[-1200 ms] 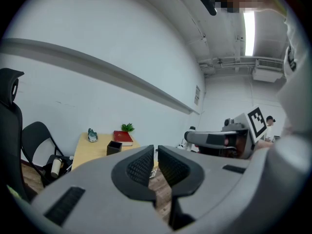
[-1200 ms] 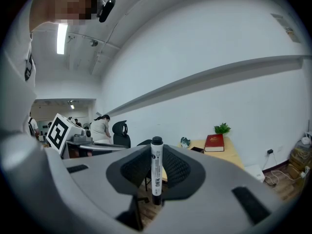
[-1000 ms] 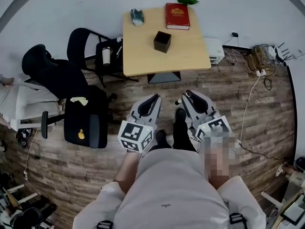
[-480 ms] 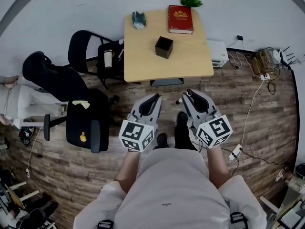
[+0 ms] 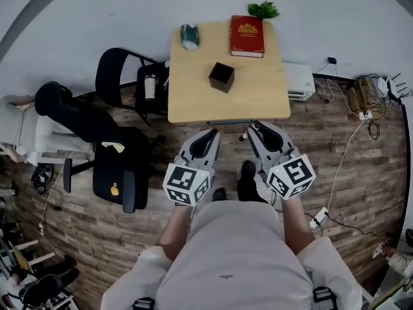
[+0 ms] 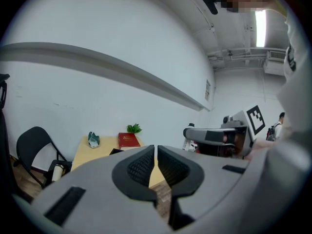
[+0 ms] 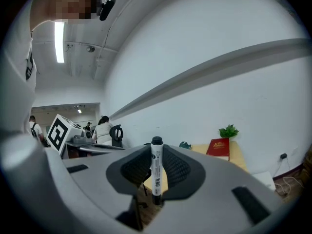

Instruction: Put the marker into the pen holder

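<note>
Grey left claw [image 5: 210, 134] and right claw [image 5: 253, 128], black-and-white marker cubes [image 5: 187, 183], pale shirt [image 5: 232, 257]

Head view looks steeply down; gripper views peer along left tongs [image 6: 155, 154] and right tongs [image 7: 156, 156] toward the shared, distant worktop [image 5: 193, 89].

Marker [image 7: 156, 172] white, with a black cap and black print. Holder [image 5: 221, 77] black. Table [image 5: 193, 95] pale yellow wood. Book [image 5: 246, 35] red with a gold emblem. Plant [image 5: 263, 10] green. Left gripper [image 5: 208, 136] and right gripper [image 5: 256, 132] grey, with black ribbed pads [image 7: 176, 167] and black-and-white square patterns at the back. Floor [image 5: 335, 141] brown planks. Chair [image 5: 116, 76] black. Wall [image 5: 97, 11] pale grey-white
</note>
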`<state>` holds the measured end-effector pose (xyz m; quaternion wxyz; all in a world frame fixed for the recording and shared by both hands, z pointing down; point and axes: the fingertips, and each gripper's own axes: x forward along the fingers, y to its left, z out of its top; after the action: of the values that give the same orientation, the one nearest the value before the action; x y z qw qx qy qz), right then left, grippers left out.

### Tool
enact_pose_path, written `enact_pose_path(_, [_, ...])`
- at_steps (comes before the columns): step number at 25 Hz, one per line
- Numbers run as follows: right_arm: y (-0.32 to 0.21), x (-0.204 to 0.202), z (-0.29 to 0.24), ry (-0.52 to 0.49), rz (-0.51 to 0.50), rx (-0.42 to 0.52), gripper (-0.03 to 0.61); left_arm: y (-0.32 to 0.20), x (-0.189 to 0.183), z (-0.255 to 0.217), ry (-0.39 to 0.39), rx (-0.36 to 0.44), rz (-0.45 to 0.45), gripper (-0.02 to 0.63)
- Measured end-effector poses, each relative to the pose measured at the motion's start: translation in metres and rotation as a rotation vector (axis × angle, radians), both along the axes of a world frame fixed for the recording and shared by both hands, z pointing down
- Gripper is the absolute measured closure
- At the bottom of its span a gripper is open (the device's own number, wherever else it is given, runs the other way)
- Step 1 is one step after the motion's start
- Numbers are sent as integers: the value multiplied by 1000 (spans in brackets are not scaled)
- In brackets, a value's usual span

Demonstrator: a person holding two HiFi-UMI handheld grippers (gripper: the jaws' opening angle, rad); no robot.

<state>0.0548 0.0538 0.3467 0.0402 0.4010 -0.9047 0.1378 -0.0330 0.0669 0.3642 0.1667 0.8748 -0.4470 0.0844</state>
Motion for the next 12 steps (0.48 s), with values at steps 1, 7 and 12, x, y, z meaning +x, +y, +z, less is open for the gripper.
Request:
enact_pose_path(1, [-6,3,0,-2,-7,0,508,-5,4,0,-3,0,-5,592])
enact_pose_path(7, [-40,25,1,-18,-63,3,508,-32,28,0,-21,-8,-53,592])
enact_pose_path(12, [-63,40,8,-34,-113,-10,508,-52,47,6,-31,-24,-98,591])
